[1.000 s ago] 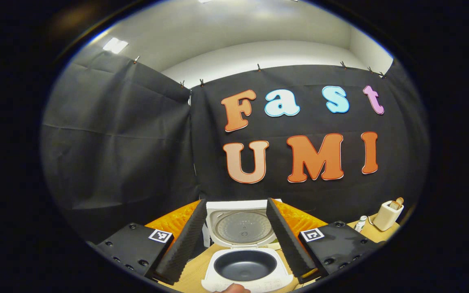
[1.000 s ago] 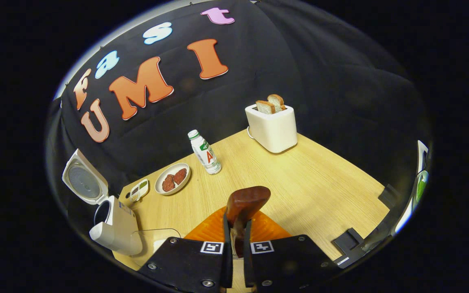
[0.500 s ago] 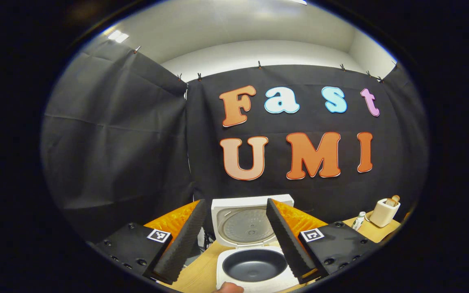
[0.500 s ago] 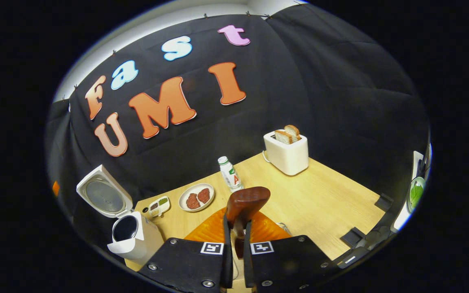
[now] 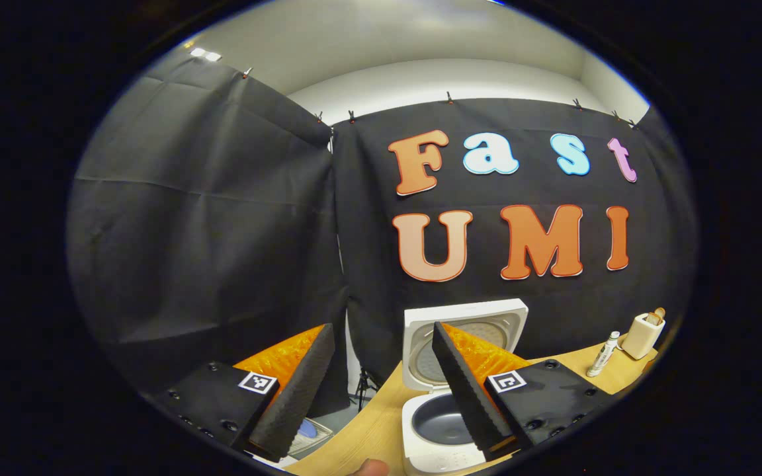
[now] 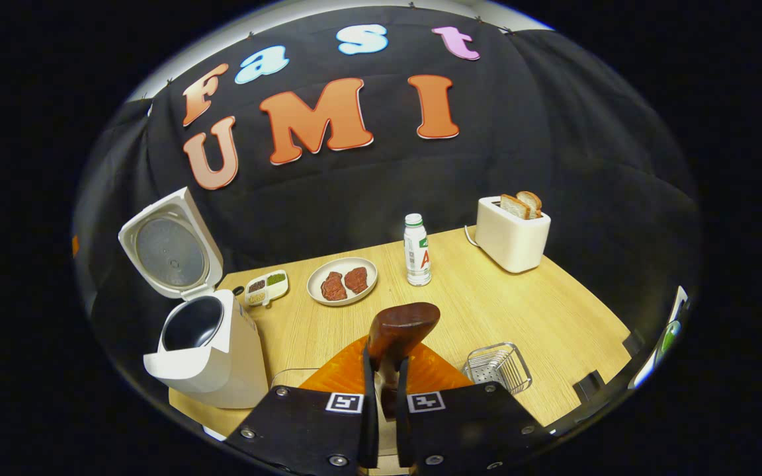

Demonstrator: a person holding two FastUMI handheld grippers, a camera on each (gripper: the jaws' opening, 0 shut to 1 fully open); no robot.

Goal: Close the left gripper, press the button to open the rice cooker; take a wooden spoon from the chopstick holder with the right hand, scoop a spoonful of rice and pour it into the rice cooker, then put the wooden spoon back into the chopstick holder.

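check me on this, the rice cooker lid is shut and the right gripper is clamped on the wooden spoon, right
Not quite. The rice cooker lid is up, with the dark inner pot exposed, as the right gripper view shows. The rest holds: the right gripper is clamped on the wooden spoon.

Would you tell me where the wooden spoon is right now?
In the right gripper view, the wooden spoon is clamped in the right gripper, its bowl above the table.

The bottle [image 6: 417, 250], at the center of the right gripper view, carries a large red "A"; its other print is too small to read.
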